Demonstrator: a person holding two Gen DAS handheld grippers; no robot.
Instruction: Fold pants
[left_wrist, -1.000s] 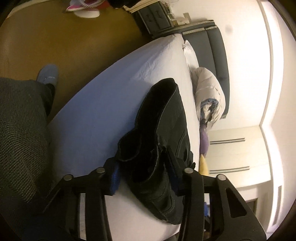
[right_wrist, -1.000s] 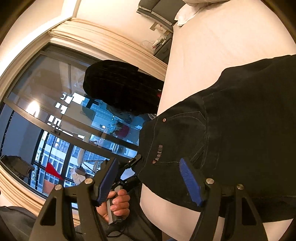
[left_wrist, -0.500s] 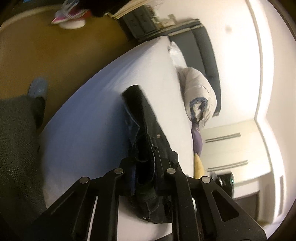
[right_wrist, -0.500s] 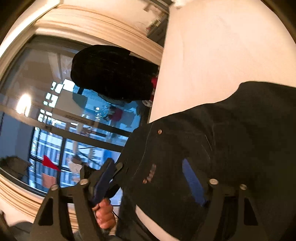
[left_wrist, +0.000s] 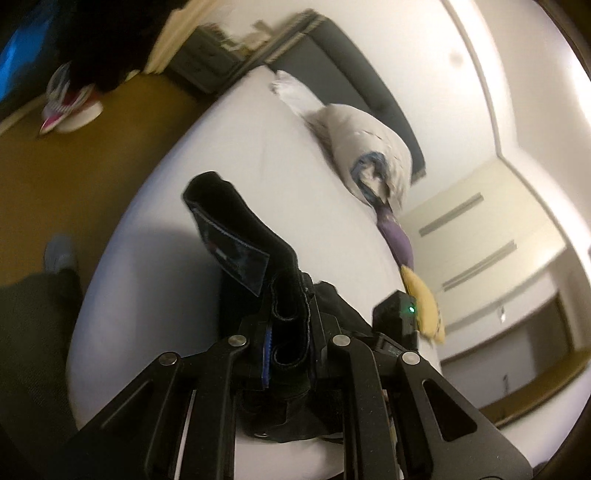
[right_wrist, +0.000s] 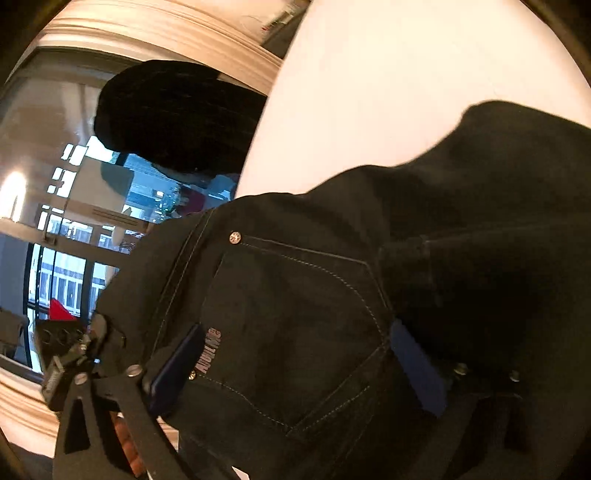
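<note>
Black pants (right_wrist: 295, 314), label unreadable, clamped in left gripper (left_wrist: 290, 354); right gripper (right_wrist: 295, 369) jaws spread.

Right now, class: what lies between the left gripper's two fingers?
In the left wrist view, a bunched fold of the black pants fills the left gripper; its jaws are clamped on it.

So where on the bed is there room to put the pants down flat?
The bare white sheet between the black pants and the floor-side edge is free, up toward the headboard. The far side is crowded: a rolled white bundle, a purple cloth and a yellow one.
</note>
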